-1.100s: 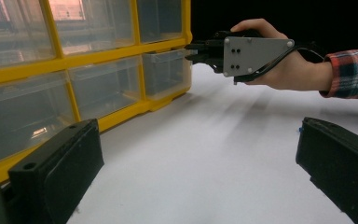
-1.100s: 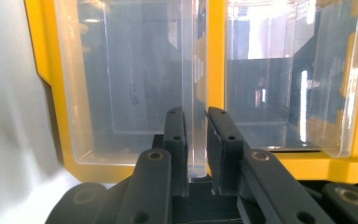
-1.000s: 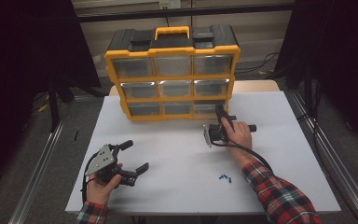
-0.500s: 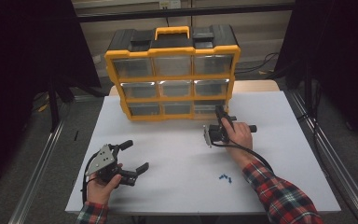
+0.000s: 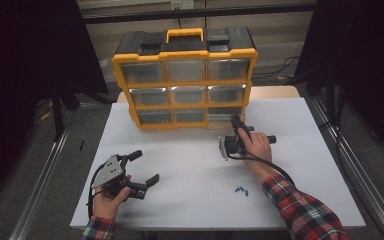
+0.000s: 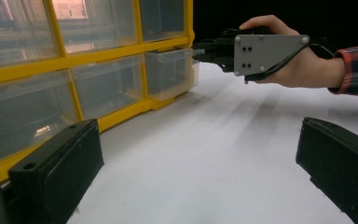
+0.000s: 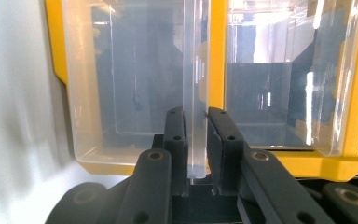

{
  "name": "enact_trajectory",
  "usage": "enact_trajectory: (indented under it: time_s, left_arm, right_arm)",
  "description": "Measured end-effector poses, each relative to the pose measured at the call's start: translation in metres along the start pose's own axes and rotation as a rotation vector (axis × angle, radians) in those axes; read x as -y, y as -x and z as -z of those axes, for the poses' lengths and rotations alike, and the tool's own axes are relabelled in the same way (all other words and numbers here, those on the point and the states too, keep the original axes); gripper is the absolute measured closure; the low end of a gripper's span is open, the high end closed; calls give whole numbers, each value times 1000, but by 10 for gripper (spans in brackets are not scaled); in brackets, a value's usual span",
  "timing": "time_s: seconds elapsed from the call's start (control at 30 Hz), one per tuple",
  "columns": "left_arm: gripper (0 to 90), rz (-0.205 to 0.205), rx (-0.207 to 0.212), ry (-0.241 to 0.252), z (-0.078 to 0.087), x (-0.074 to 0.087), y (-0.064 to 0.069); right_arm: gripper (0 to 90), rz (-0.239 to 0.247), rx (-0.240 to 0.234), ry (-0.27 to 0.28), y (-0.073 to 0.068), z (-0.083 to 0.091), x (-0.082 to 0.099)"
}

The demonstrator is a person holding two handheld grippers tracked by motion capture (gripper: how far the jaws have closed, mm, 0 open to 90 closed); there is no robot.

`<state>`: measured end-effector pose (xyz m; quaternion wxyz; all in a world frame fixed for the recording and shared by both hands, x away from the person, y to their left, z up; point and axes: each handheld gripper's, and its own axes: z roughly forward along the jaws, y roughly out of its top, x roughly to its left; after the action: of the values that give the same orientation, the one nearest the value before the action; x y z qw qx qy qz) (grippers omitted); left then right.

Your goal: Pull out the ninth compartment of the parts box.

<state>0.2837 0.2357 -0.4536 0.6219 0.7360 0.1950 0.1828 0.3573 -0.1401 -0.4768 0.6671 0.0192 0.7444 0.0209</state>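
Note:
A yellow organizer (image 5: 185,85) with clear drawers stands at the back of the white table (image 5: 190,165). Its bottom right drawer (image 5: 223,116) sticks out a little from the frame. My right gripper (image 5: 236,122), turned on its side, is shut on that drawer's clear handle lip (image 7: 196,93), with both pads (image 7: 175,130) pressed against it. The left gripper view shows the same drawer (image 6: 170,74) with the right gripper (image 6: 200,51) at its front. My left gripper (image 5: 145,167) rests low near the table's front left, open with nothing between its jaws (image 6: 200,156).
A few small blue parts (image 5: 241,190) lie on the table in front of the right forearm. The organizer's other drawers (image 5: 189,95) are pushed in. Metal rails (image 5: 45,170) run beside the table on the floor.

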Motion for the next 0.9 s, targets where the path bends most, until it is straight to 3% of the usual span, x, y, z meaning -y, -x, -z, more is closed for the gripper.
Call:
enact_trajectory:
  time_s: [0.07,0.1,0.13,0.17,0.27,0.4,0.7,0.73,0.77,0.9]
  left_arm:
    - [3,6,-4,3,0,0,0]
    - [3,8,-2,4,0,0,0]
    - [3,40,-4,24,-2,0,2]
    - [3,9,-2,3,0,0,0]
    - [3,44,-4,27,-2,0,3]
    - [3,23,-7,14,-1,0,1]
    - [3,30,-9,19,-1,0,1]
    - [3,31,-10,18,-1,0,1]
    - [3,31,-10,18,-1,0,1]
    - [3,23,-10,14,-1,0,0]
  right_arm:
    - [794,-10,-8,-6,0,2,0]
    - [794,14,-1,14,2,1,0]
    - [794,-25,-12,-8,-1,4,1]
    - [794,-12,-9,1,0,5,1]
    - [793,-18,-11,-5,-1,7,1]
    - [793,-1,-16,3,1,8,0]
    - [793,-1,-22,0,1,11,-1]
    - [793,-30,-20,-22,-1,13,-1]
    - [792,-5,-21,-3,1,12,-1]
    - [793,-2,-21,-4,0,15,-2]
